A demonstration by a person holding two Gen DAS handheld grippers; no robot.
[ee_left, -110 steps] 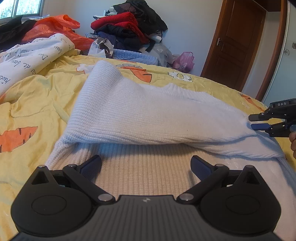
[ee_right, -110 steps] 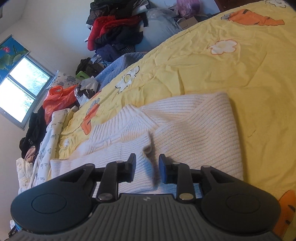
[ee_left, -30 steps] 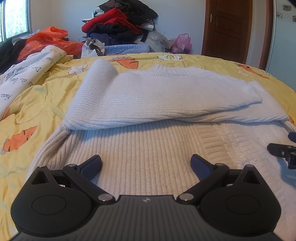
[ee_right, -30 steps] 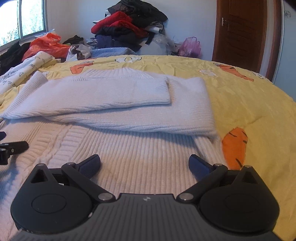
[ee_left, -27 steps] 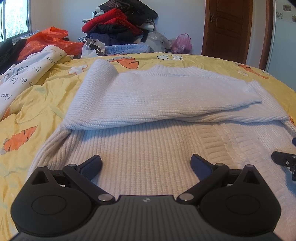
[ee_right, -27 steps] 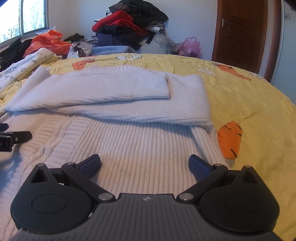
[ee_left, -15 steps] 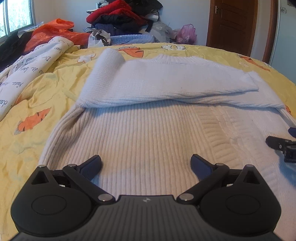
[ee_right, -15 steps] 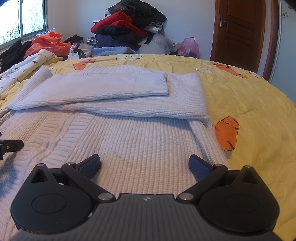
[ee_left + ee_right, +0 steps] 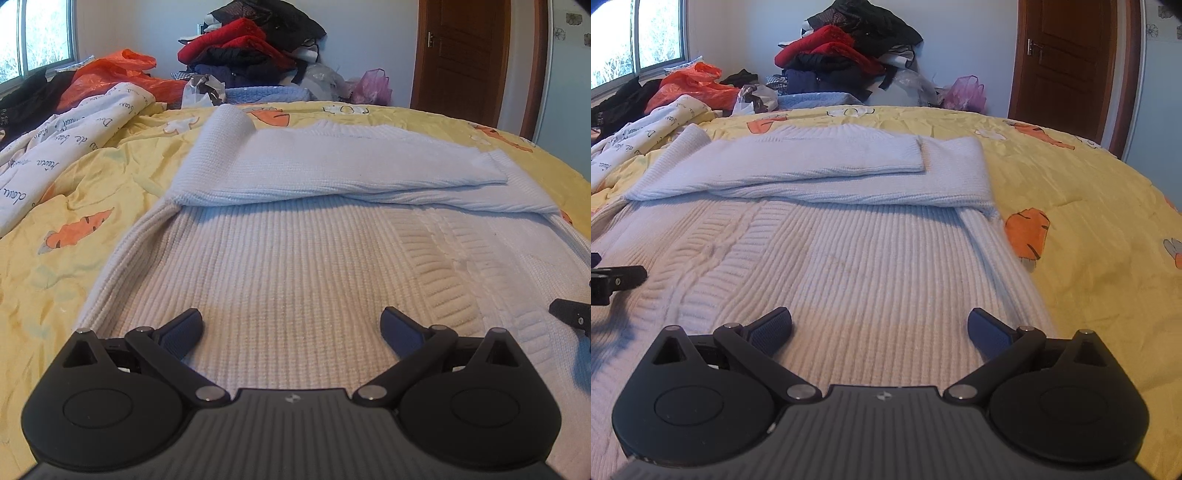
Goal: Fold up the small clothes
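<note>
A white ribbed knit sweater (image 9: 295, 258) lies flat on a yellow carrot-print bedspread (image 9: 1089, 206), both sleeves (image 9: 820, 162) folded across its upper body, one over the other. The left gripper (image 9: 291, 326) sits low over the sweater's near hem with its jaws spread wide and nothing between them; the right gripper (image 9: 879, 325) does the same beside it, also empty. Whether either fingertip touches the knit is hard to judge. Beyond the bed a heap of clothes (image 9: 251, 48) stands against the wall, with a wooden door (image 9: 1071, 62) to the right.
</note>
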